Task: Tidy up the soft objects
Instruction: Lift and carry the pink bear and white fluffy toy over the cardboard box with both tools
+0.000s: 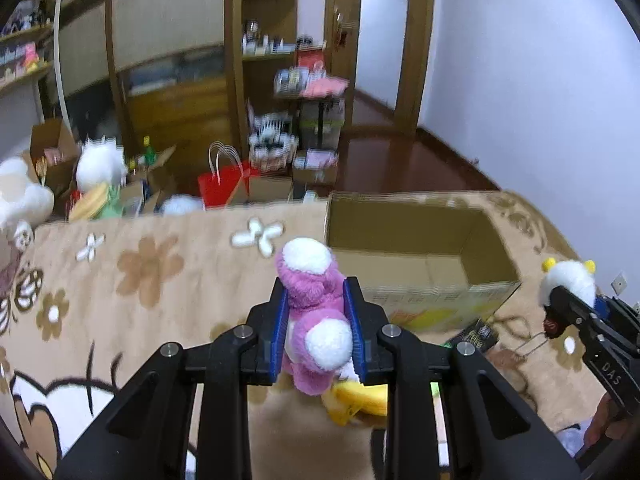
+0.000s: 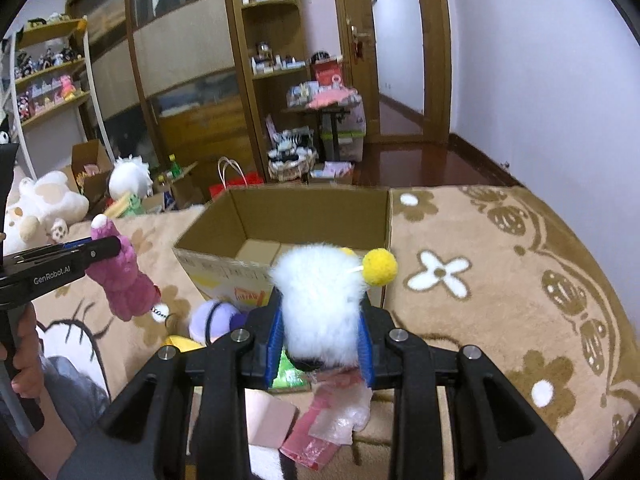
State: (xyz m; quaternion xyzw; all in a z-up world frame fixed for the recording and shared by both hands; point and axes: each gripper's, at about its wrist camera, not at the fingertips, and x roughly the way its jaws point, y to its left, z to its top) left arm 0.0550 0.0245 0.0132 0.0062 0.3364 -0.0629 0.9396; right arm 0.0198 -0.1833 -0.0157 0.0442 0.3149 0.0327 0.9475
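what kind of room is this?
Most likely a bedroom or living room in a home. A flower-patterned blanket covers the soft surface under the cardboard box, wooden cabinets with cluttered shelves line the far wall, and plush toys sit at the left.

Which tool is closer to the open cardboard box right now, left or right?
Right, probably. The right tool holds the white fluffy toy right at the cardboard box and its near wall. The left tool, gripping the pink plush, sits farther back.
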